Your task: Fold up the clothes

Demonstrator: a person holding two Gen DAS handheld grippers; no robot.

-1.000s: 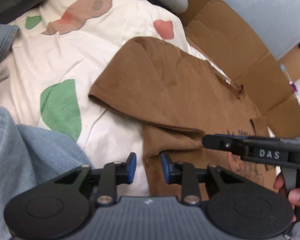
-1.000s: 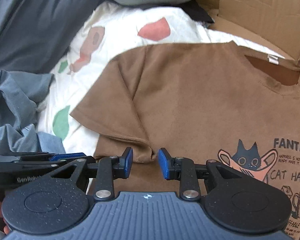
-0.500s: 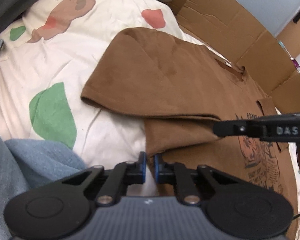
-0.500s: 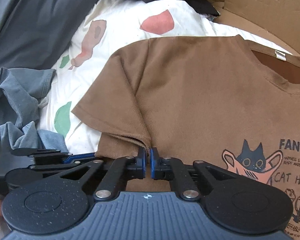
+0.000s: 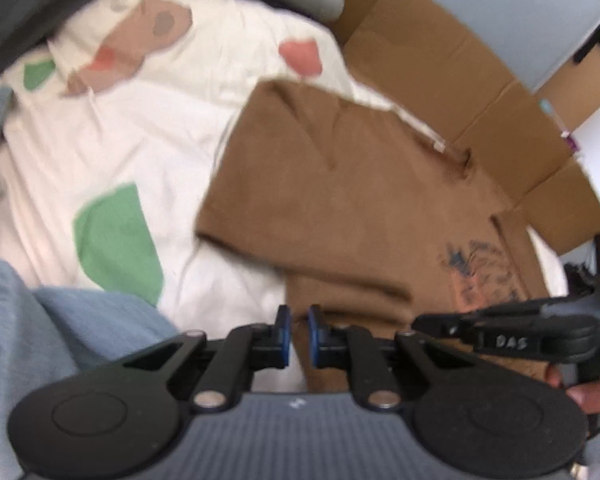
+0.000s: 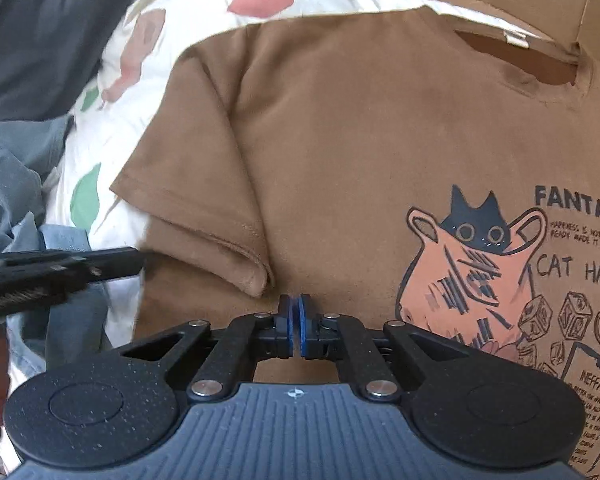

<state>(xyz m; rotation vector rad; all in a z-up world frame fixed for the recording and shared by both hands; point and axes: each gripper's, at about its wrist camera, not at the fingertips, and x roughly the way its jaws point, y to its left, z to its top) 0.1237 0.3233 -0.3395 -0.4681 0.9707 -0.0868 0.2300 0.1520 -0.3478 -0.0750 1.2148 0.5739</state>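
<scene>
Flat brown cat-print T-shirt (image 6: pixel 360 168), sleeve folded in, both grippers pinching its edge

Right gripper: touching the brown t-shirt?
Touching. In the right wrist view the right gripper sits closed on a pinch of the brown t-shirt just below the sleeve.

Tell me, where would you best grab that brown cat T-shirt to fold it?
Probably at the near side edge of the brown T-shirt, just below the short sleeve, coming in low from the sheet side: that thin edge lies flat and free, beside the left claw.
</scene>
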